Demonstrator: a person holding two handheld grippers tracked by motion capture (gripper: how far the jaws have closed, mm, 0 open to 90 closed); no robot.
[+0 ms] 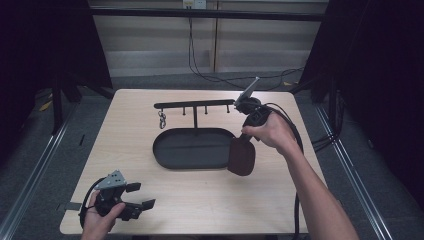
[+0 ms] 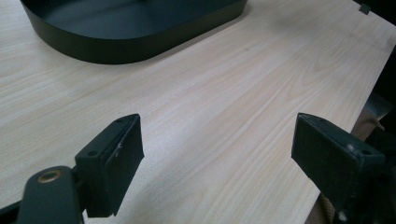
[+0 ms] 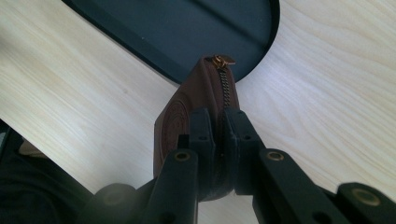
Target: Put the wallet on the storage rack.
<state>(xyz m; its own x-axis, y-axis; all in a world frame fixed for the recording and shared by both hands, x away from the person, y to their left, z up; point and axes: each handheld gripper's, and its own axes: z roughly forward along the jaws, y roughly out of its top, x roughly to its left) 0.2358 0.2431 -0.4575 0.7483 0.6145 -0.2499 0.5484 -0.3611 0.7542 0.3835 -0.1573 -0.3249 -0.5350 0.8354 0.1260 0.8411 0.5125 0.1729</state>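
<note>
Clamping a brown pouch [image 3: 196, 116], right gripper [image 3: 215, 126]; left gripper [image 2: 215, 154] seemingly idle, agape.

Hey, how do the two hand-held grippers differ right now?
The left hand-held gripper has its jaws wide apart with nothing between them; the right hand-held gripper is clamped shut on a brown zippered pouch. The left one sits low at the near left corner of the table, while the right one is raised beside the black oval tray. Both are black and each is held in one hand.

Pale wood-grain tabletop [image 2: 224, 107], smooth and matt. Black oval metal tray [image 2: 116, 42], dull satin. Brown leather-look zip pouch [image 3: 187, 112], smooth, with brassy metal zip.
</note>
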